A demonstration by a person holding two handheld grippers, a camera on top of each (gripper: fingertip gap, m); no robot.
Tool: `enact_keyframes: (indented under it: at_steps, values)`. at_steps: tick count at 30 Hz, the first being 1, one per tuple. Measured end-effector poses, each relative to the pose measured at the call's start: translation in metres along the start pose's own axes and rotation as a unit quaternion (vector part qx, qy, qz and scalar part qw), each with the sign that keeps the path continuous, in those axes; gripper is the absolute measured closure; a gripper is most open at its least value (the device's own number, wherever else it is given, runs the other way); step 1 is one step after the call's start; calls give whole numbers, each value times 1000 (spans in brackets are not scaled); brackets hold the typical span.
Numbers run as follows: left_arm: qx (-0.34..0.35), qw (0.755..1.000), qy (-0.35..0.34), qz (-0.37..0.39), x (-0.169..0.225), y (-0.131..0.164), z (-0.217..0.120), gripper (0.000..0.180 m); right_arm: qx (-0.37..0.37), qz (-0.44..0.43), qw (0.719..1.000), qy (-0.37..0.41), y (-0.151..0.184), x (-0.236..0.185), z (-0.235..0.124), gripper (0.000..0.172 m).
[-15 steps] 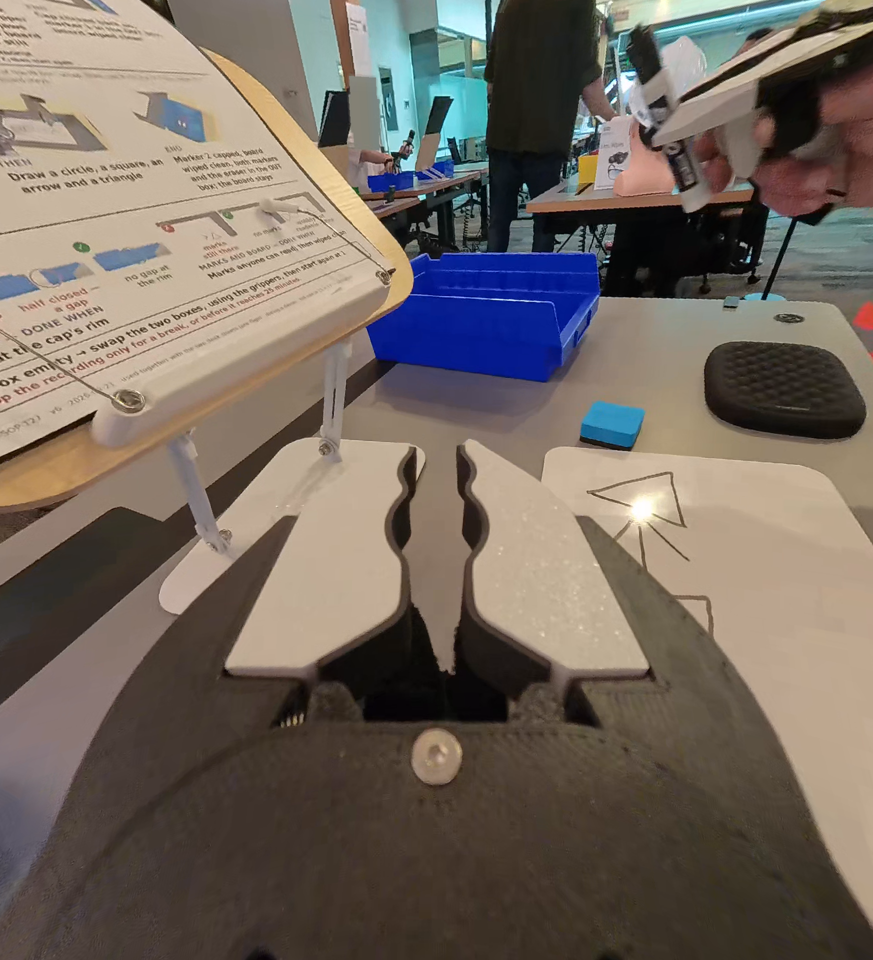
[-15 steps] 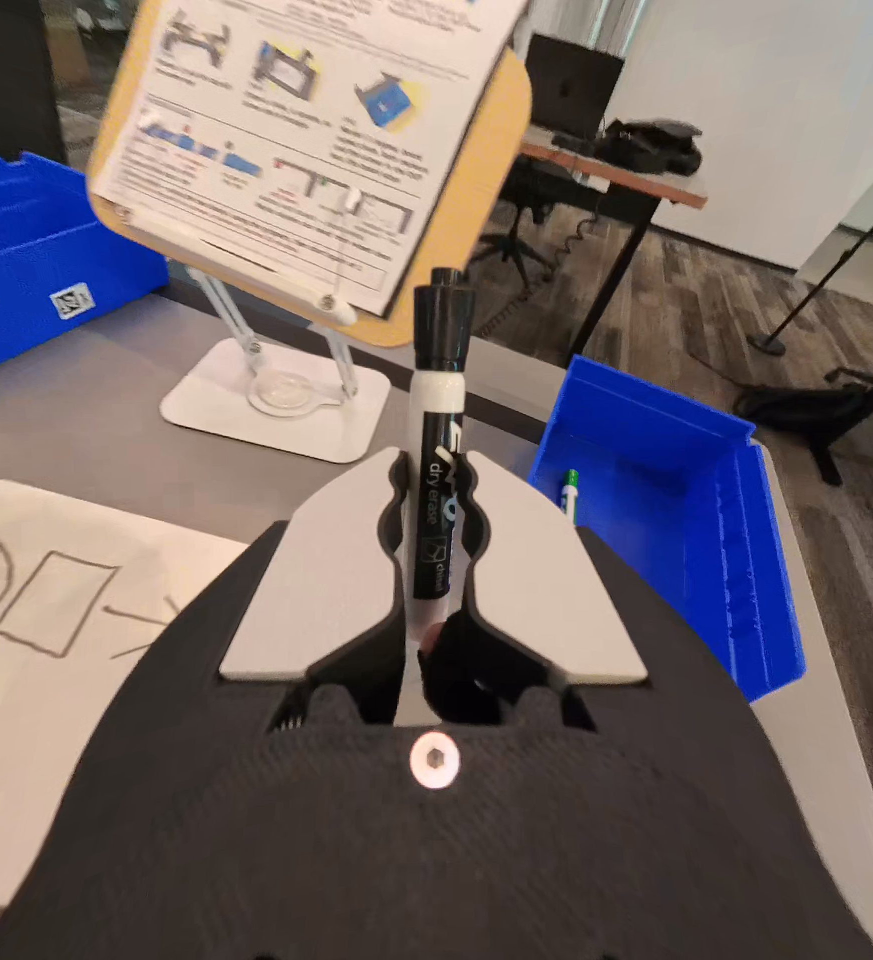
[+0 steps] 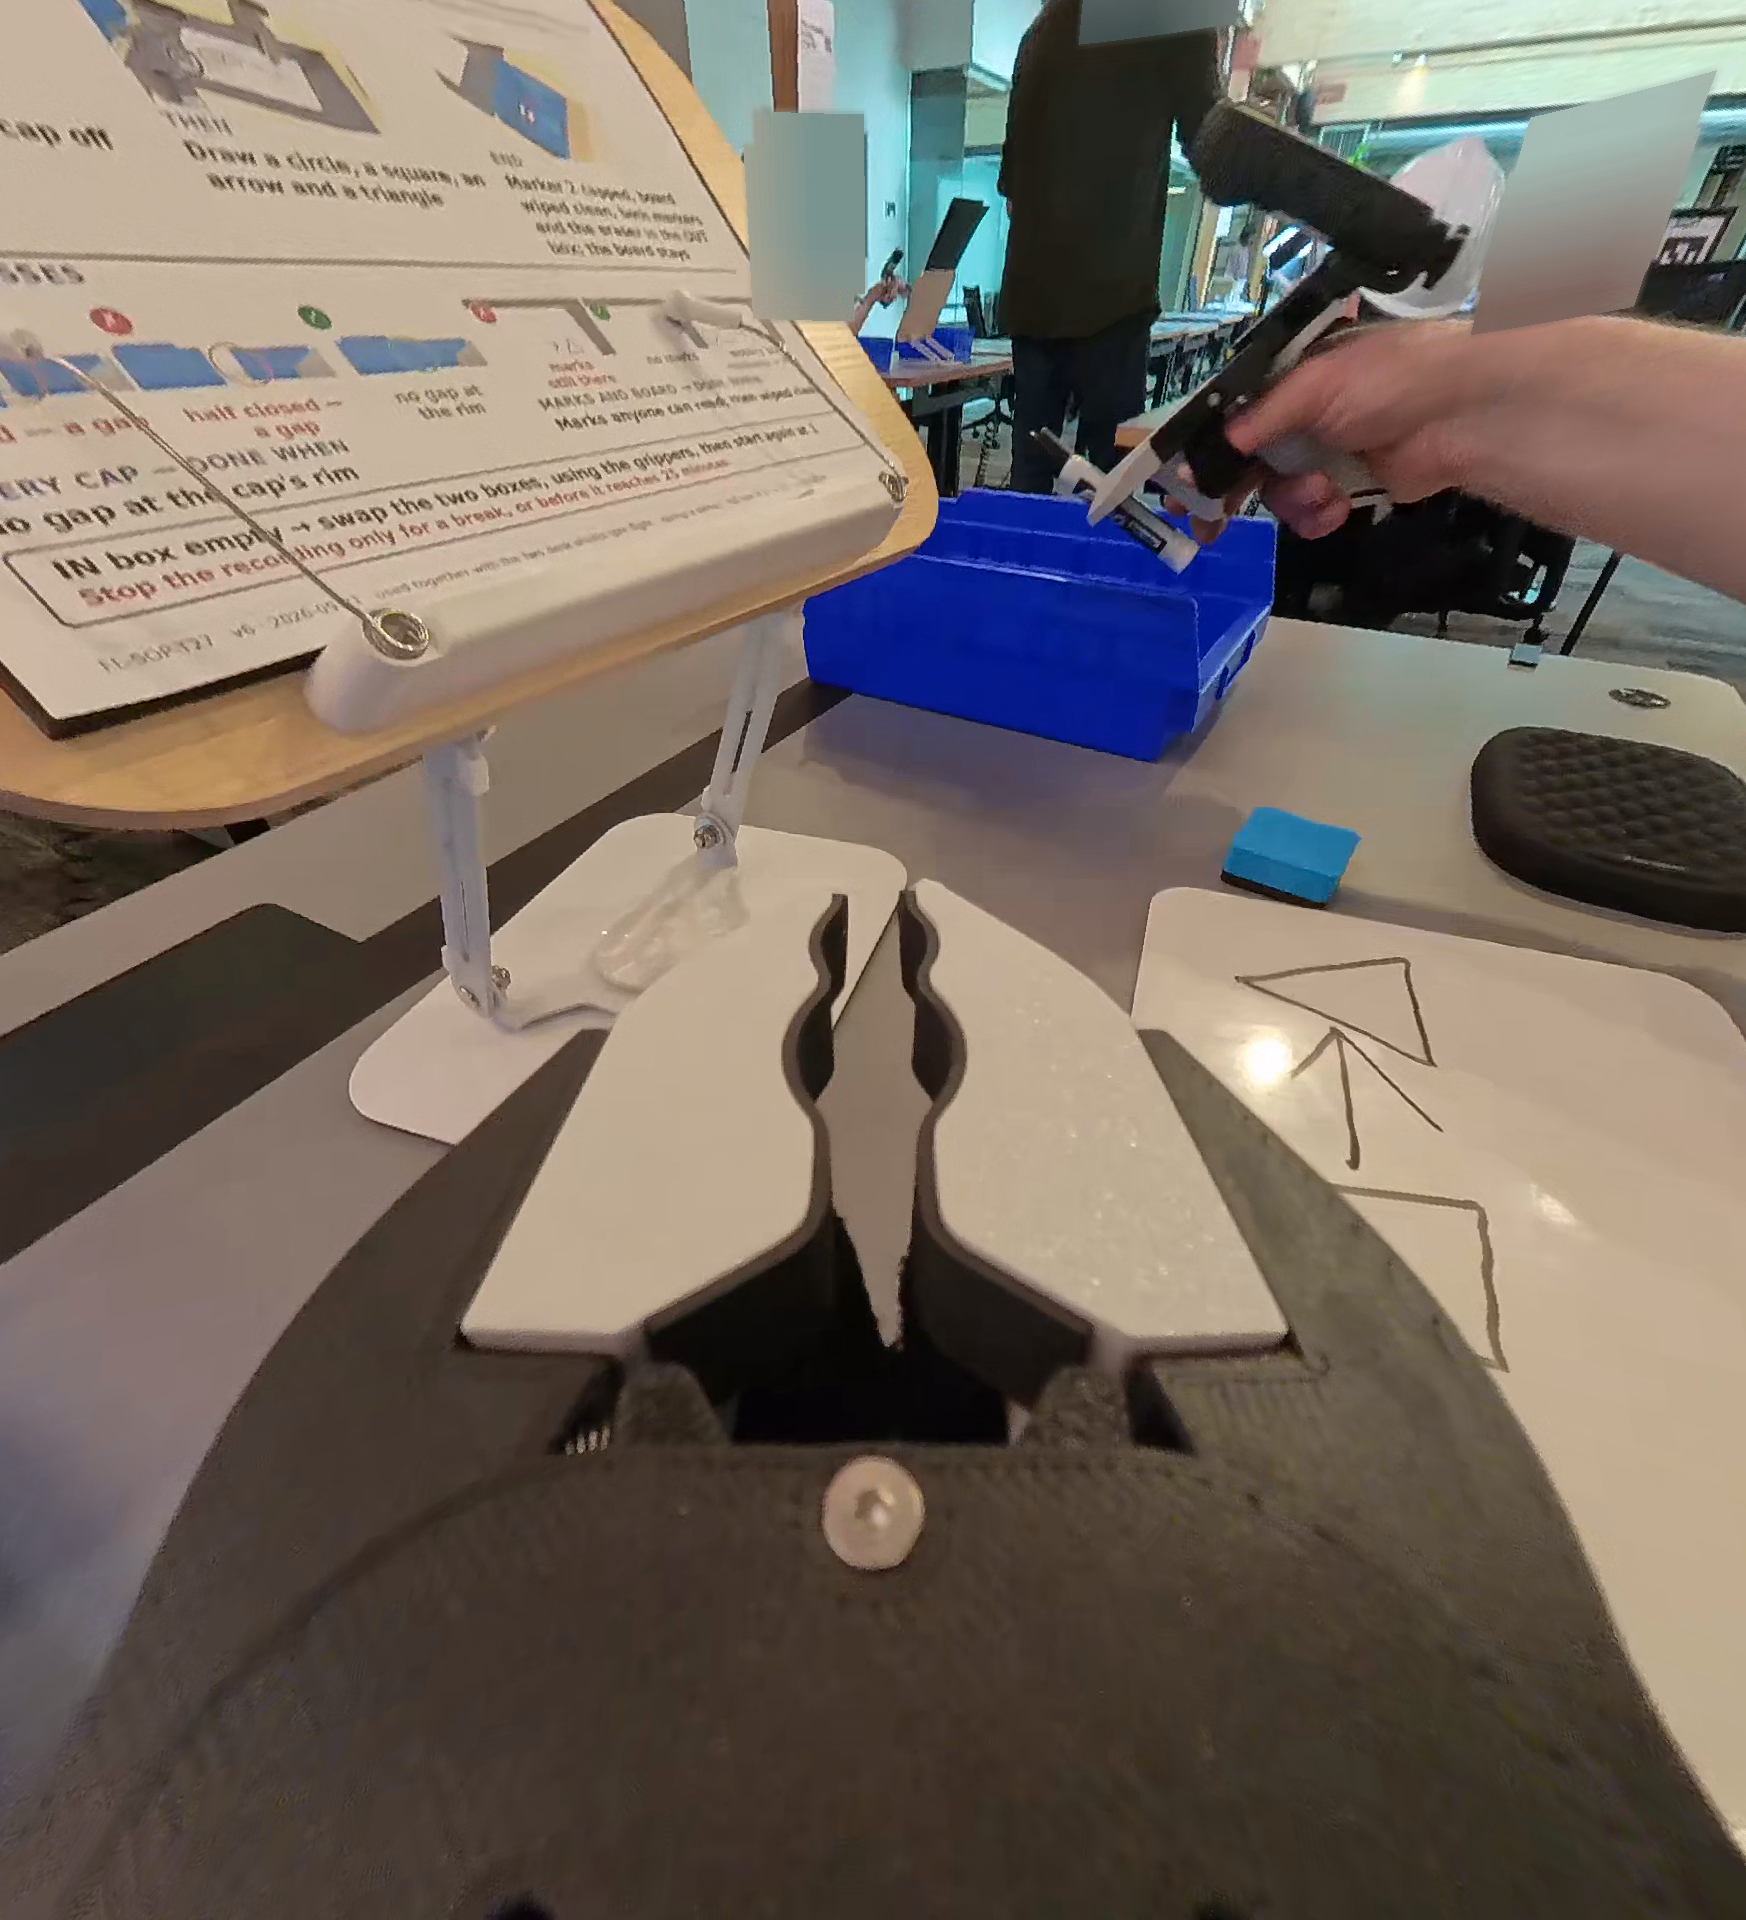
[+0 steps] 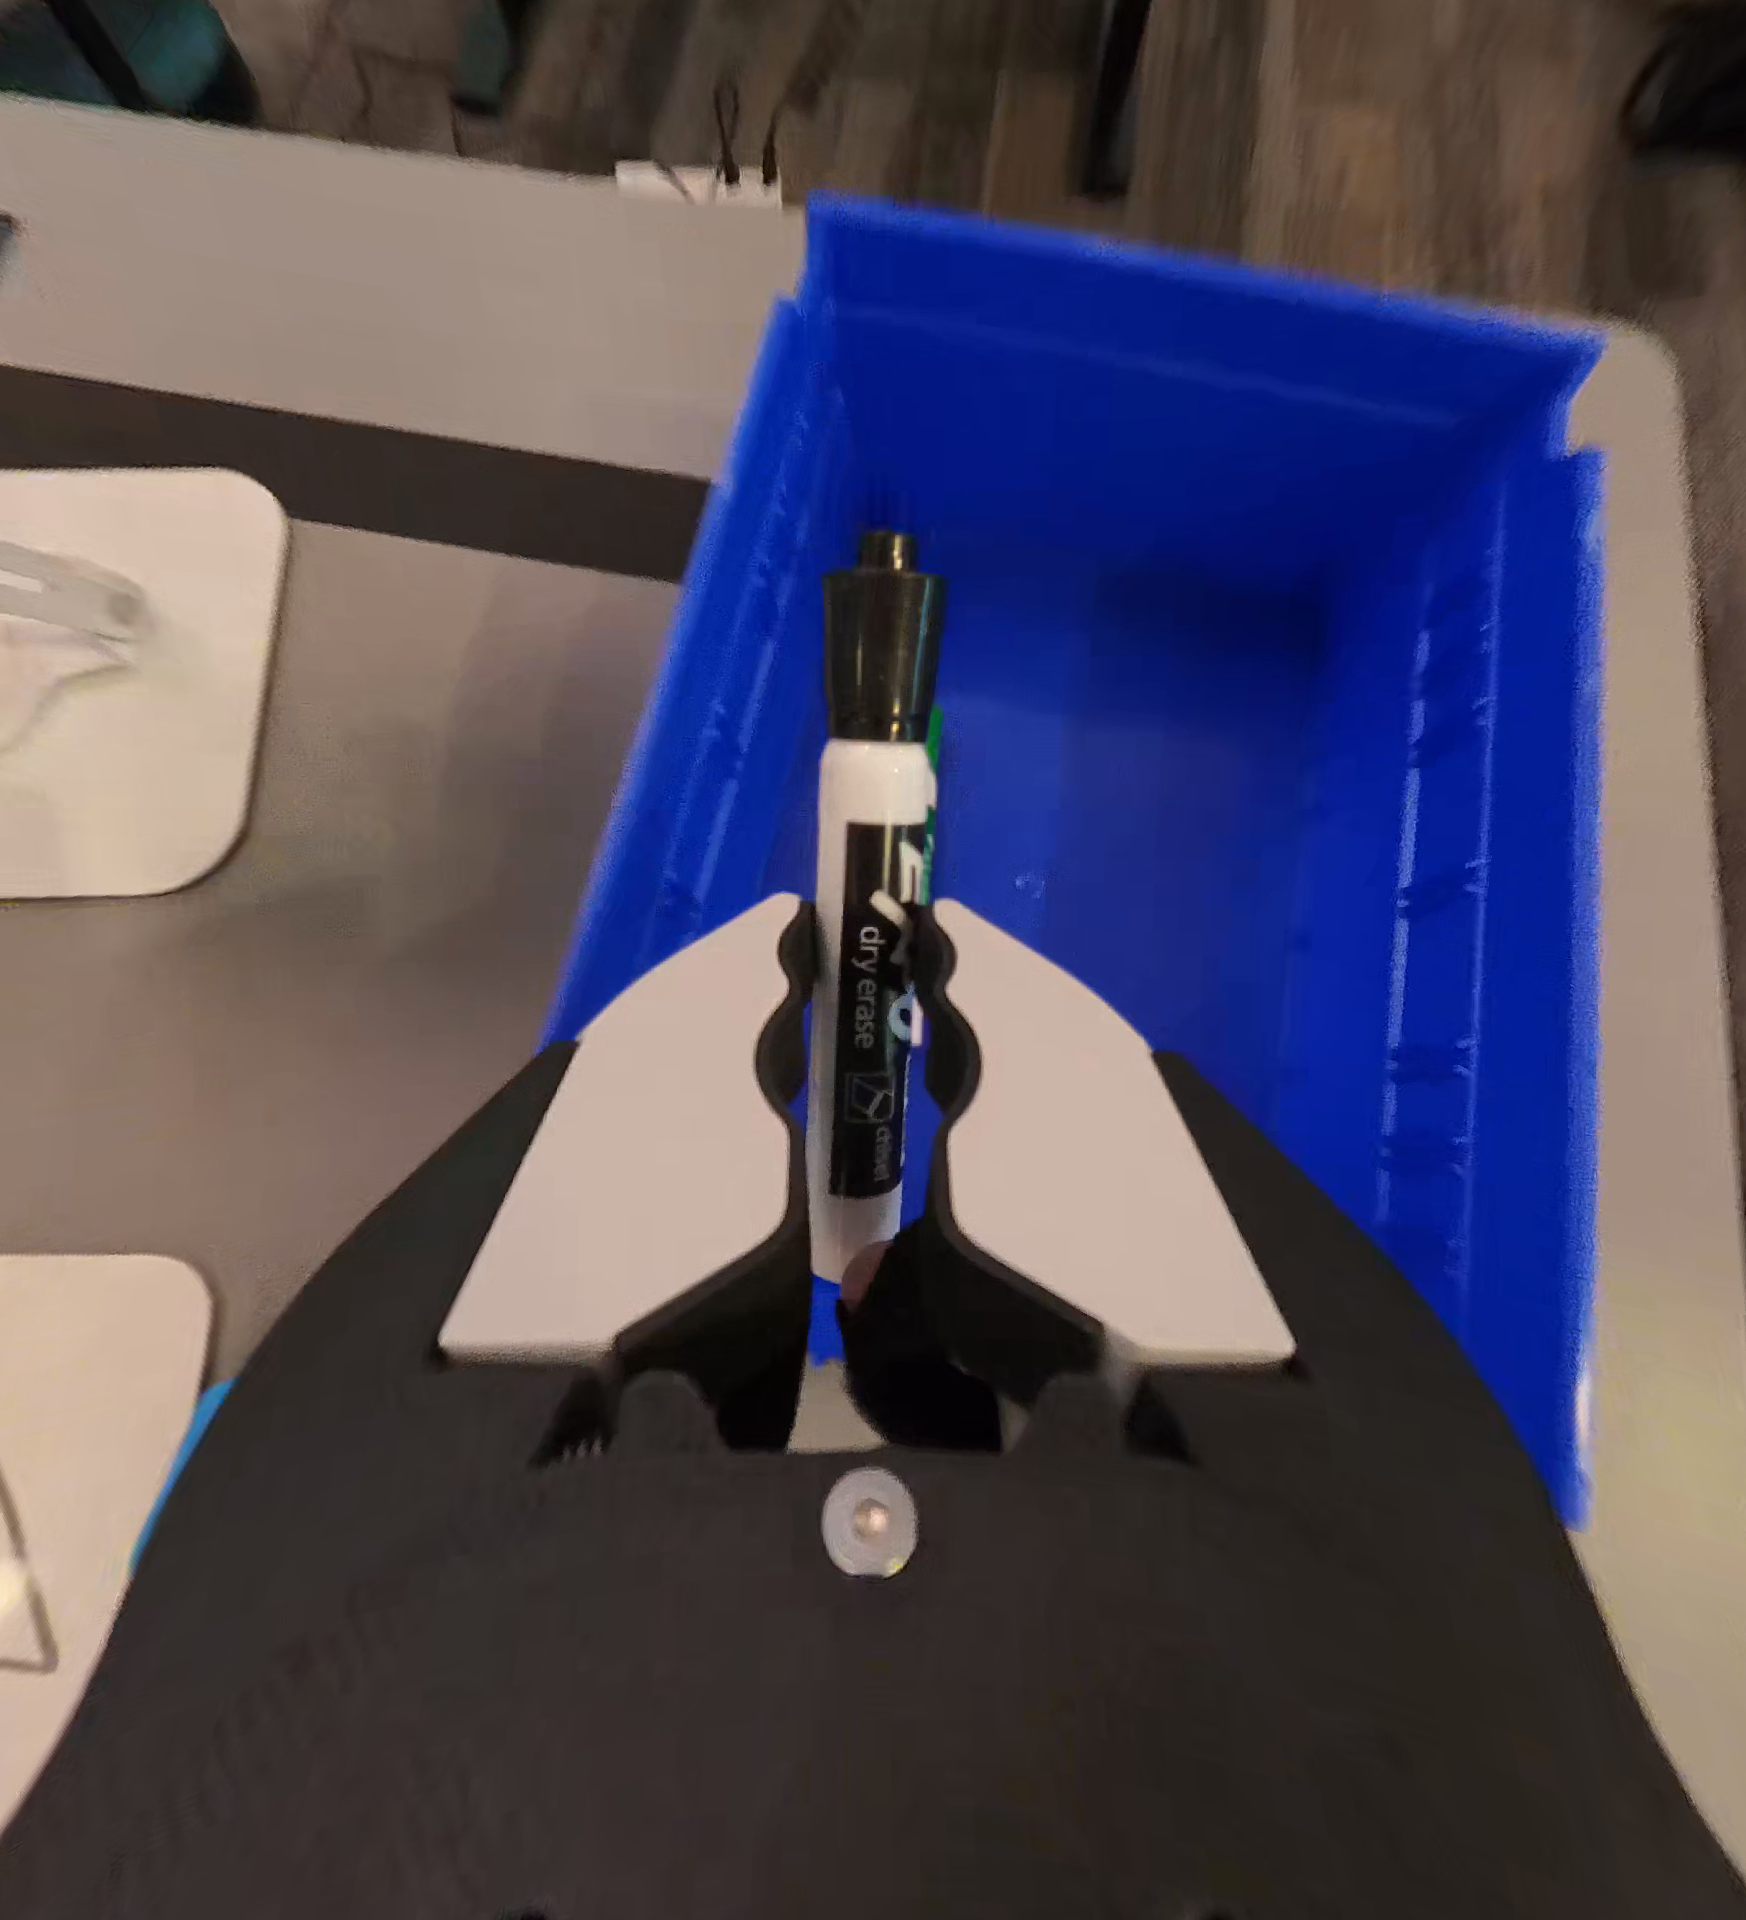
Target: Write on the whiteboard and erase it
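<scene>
The right gripper (image 4: 874, 997) was held out over the far blue bin (image 4: 1212, 727), tilted steeply downward, with its two pads pressed against the barrel of a black-capped dry-erase marker (image 4: 869, 935). The marker lay along the line of the fingers, cap pointing away from the wrist and down into the bin, close to the bin's left wall. A sliver of green showed just behind the marker inside the bin; what it belonged to could not be told. From the left wrist view the same tool appeared well off and raised above the table, a hand (image 3: 1368, 436) wrapped around its grip with the forearm stretching in from the right edge, the marker angled down at the bin's rim. The left gripper (image 3: 874, 914) hung low over the grey table (image 3: 1264, 748), pointing forward at the white base of a document stand (image 3: 495, 1039), its fingers nearly together with a narrow slot between them and nothing in it. The whiteboard (image 3: 1627, 1195) lay flat to that gripper's right, bearing a drawn triangle, an arrow and part of another outline. A blue eraser (image 3: 1290, 852) sat on the table just beyond the whiteboard's far edge, beside a black padded rest (image 3: 1633, 831).
</scene>
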State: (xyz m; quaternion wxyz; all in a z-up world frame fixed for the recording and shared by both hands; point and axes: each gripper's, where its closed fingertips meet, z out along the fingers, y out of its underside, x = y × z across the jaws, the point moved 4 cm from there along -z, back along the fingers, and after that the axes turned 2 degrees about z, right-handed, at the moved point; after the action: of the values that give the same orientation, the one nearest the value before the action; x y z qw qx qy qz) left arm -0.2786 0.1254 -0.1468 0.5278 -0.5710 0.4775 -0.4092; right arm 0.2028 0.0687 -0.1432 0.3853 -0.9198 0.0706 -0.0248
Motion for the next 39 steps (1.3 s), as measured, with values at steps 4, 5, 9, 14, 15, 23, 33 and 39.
enact_keyframes:
  at_steps: [4,5,9,14,15,23,33,39]
  values:
    - [-10,1000,3,-3,0,6,4,170,-64,9,998,7,12,23,42,151]
    - [-13,1000,5,-5,0,7,5,170,-80,8,997,10,15,27,51,151]
    - [-21,1000,1,-10,-3,13,7,169,-115,12,993,5,20,36,79,152]
    - [-30,999,1,-19,-7,20,9,170,-144,23,989,5,24,44,106,152]
    - [-31,999,0,-19,-7,20,9,170,-152,24,988,3,26,44,110,152]
    - [-37,999,1,-28,-11,25,10,170,-181,25,983,2,33,48,130,150]
    - [-42,998,16,-32,-7,26,12,168,-97,-36,995,-9,-1,33,66,133]
    - [-60,997,36,-33,-2,28,14,165,-17,-272,958,-91,15,-60,-42,130]
